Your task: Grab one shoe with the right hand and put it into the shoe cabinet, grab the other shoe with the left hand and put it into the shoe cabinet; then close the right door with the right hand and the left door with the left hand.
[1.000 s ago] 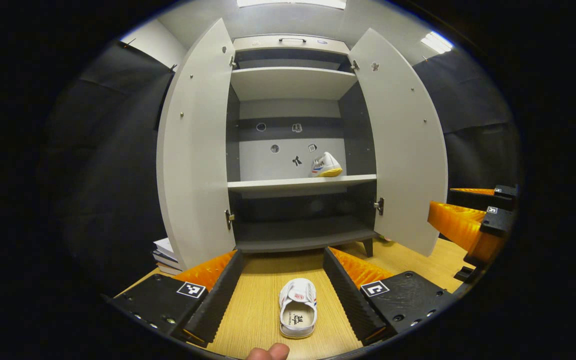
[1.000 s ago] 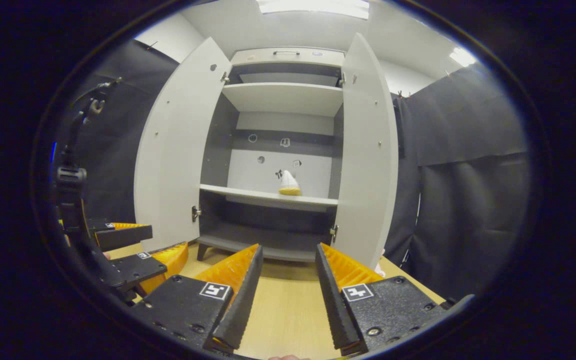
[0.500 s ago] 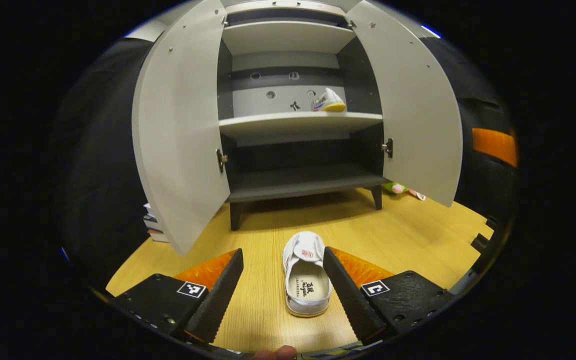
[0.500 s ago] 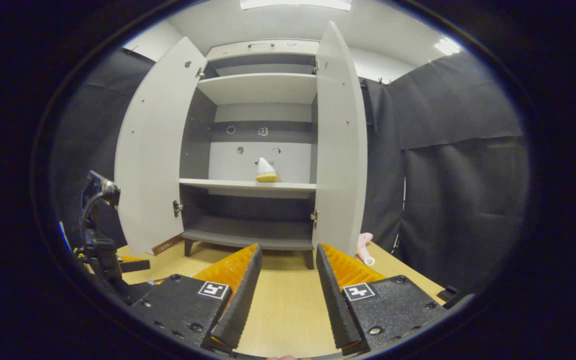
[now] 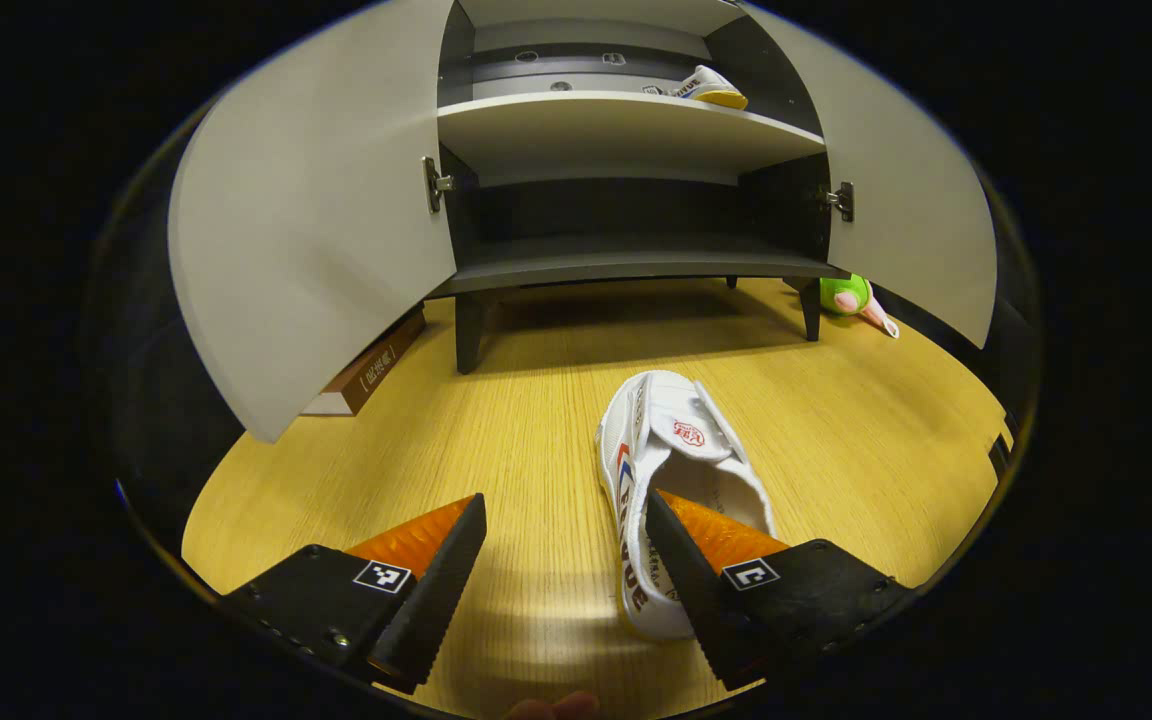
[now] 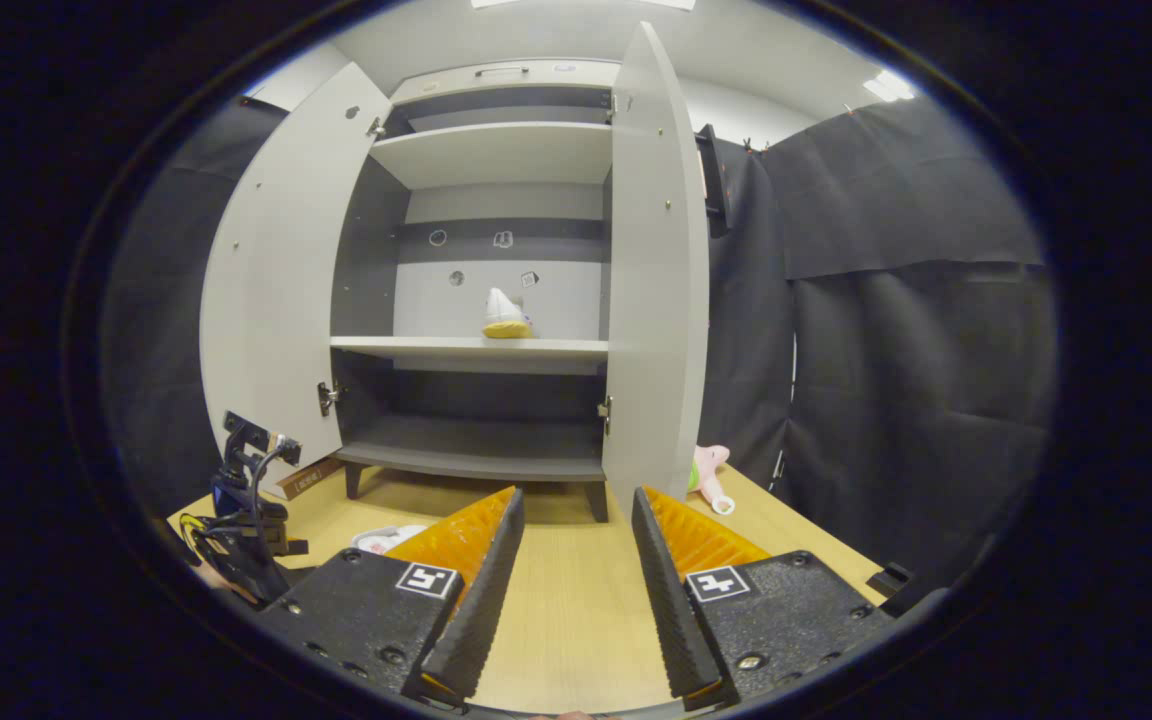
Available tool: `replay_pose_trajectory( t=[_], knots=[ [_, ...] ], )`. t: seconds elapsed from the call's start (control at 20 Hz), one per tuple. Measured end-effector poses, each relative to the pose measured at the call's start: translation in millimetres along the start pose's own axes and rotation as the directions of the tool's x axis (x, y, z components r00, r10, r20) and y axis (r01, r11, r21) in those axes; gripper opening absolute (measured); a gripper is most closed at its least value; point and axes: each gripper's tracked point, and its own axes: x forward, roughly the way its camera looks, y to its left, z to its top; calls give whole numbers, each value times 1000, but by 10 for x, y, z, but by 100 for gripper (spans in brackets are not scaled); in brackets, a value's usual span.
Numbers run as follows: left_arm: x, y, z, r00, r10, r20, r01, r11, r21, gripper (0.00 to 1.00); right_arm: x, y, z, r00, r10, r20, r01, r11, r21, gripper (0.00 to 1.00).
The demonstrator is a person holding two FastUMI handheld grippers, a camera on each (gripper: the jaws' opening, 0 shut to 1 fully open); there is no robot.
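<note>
A white shoe (image 5: 671,450) with a red and blue stripe lies on the wooden table (image 5: 536,420), toe toward the shoe cabinet (image 5: 626,260). My left gripper (image 5: 566,565) is open and low over it. Its right finger (image 5: 696,590) covers the shoe's opening, and the shoe's near side wall lies between the fingers. The other white shoe (image 5: 711,88) with a yellow sole stands on the middle shelf (image 6: 466,346), also seen as the shelf shoe (image 6: 504,315). My right gripper (image 6: 571,580) is open, holds nothing and is well back from the cabinet. The left gripper (image 6: 251,510) and the table shoe (image 6: 388,538) appear at lower left.
Both cabinet doors stand wide open: the left door (image 5: 316,220) and the right door (image 5: 911,220), which is nearly edge-on as the right door (image 6: 651,280). A book (image 5: 366,368) lies under the left door. A green and pink toy (image 5: 851,298) lies by the cabinet's right leg.
My left gripper has tilted down and moved forward onto the table shoe, its right finger now over the opening. The right gripper has drifted to the right and stays open.
</note>
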Motion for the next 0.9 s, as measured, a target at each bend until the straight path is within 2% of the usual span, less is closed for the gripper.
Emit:
replay_pose_trajectory(
  t=[0.1,0.15,0.2,0.5,0.6,0.7,0.75,0.8,0.85,0.9],
  knots=[
    [106,-56,-9,1000,-29,-10,29,999,-19,95,46,-5,-30,1000,-2,-10,2,1000,3,70],
    [142,-74,-14,999,-42,-11,41,999,-26,95,75,1,-39,1000,-3,-12,3,1000,4,73],
    [172,-107,-13,998,-55,-12,55,998,-31,95,102,-2,-35,1000,-5,-15,5,1000,4,70],
    [342,-285,13,988,-154,-29,153,987,-42,98,223,36,-85,1000,0,-30,0,1000,-7,70],
    [366,-295,11,985,-169,-30,167,984,-57,92,235,49,-106,999,4,-35,-5,1000,-9,70],
    [393,-310,41,986,-167,-22,165,984,-61,82,249,48,-129,999,7,-42,-8,1000,-16,70],
    [411,-306,51,987,-161,-18,160,985,-64,64,256,43,-144,999,7,-44,-8,1000,-20,69],
    [424,-321,53,987,-158,-16,157,986,-64,70,256,44,-147,999,8,-46,-9,1000,-22,70],
    [444,-359,70,987,-162,-15,161,985,-60,63,266,36,-156,999,9,-49,-10,1000,-25,70],
    [464,-351,69,989,-148,-16,147,988,-48,43,271,28,-153,999,9,-50,-10,1000,-27,70]
  ],
)
